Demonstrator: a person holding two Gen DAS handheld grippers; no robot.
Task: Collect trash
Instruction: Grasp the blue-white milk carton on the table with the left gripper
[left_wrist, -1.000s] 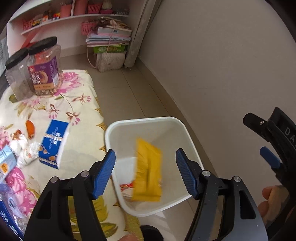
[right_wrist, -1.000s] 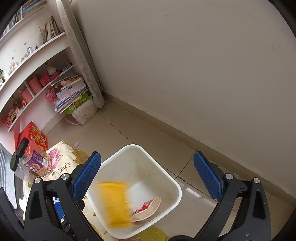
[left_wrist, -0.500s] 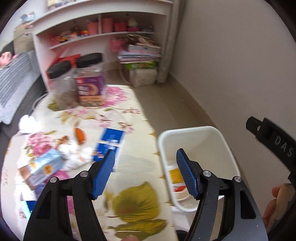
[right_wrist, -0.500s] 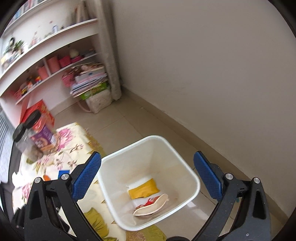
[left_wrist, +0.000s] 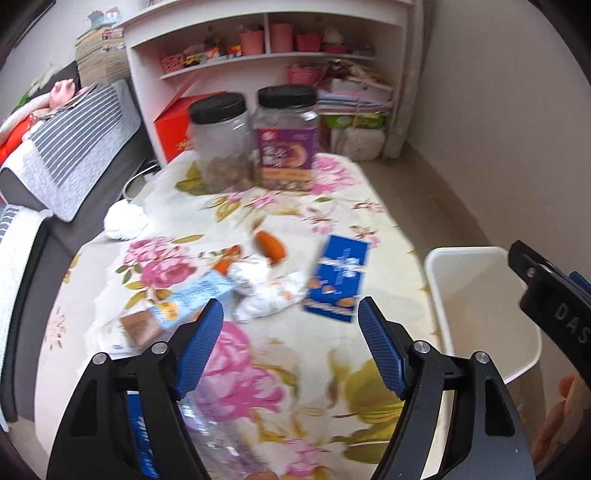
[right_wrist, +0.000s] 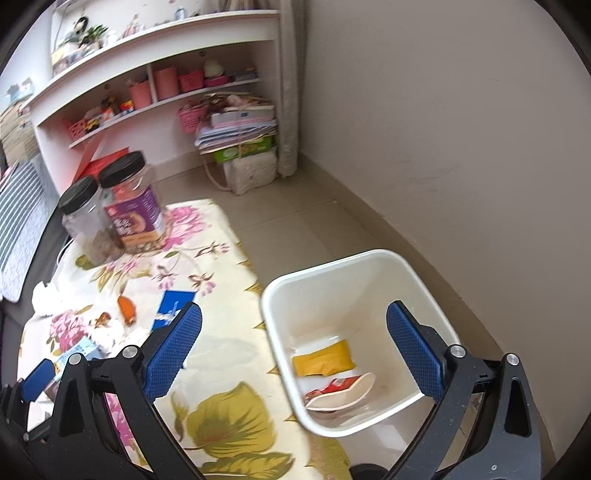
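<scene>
The white bin (right_wrist: 360, 343) sits on the floor just off the right edge of the table, near the wall, and there's trash in it: a yellow packet (right_wrist: 323, 359) lying flat on the bottom with a red-and-white wrapper (right_wrist: 340, 395) just nearer. In the left wrist view the bin (left_wrist: 480, 306) shows at the right, its contents out of sight.

On the floral tablecloth (left_wrist: 258, 369) the litter waits. A blue packet (left_wrist: 338, 278) lies closest to the bin side, a crumpled white wrapper (left_wrist: 267, 291) just left of it, a light-blue carton (left_wrist: 184, 304) further left, and an orange piece (left_wrist: 271, 243) just beyond the white wrapper. A clear plastic bottle (left_wrist: 221, 435) lies at the near edge, partly behind the left gripper's fingers.

The left gripper (left_wrist: 291, 347) hovers above the cloth, jaws spread wide, nothing between them. The right gripper (right_wrist: 295, 349) hangs over the gap between table and bin, jaws equally wide apart and gripping nothing; its right finger (right_wrist: 413, 354) overlaps the bin's opening.

At the far end of the table stand two black-lidded jars, a clear one (left_wrist: 221, 144) and a purple-labelled one (left_wrist: 288, 140), side by side. A white tissue wad (left_wrist: 123, 221) rests at the far left edge. Beyond, a white shelf unit (right_wrist: 155, 74) lines the back wall.
</scene>
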